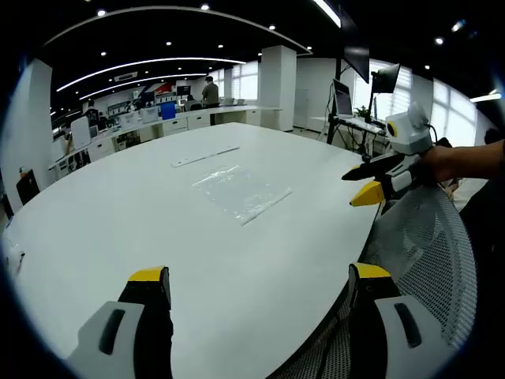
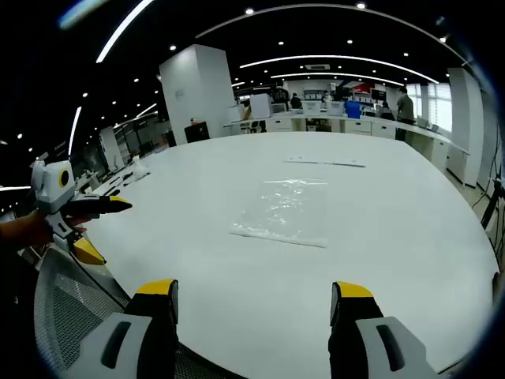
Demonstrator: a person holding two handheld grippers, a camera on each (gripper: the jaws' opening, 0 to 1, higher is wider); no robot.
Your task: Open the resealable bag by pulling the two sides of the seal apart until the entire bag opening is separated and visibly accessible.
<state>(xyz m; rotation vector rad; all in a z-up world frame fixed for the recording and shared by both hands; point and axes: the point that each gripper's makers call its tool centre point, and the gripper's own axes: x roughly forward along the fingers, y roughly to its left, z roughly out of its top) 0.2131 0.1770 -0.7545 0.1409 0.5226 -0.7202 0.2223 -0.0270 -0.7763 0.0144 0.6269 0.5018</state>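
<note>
Where the white surface curves through an open office: clear resealable bag flat mid-surface, thin strip beyond, mesh chair near. Left hand-held gripper and right hand-held gripper wide, empty, short of the bag.

Clear resealable bag flat on table

Clear glossy plastic bag, matt table

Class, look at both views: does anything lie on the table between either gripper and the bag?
Nothing visible. Bare table separates the open left gripper and open right gripper from the bag; a thin strip lies beyond it.
</note>
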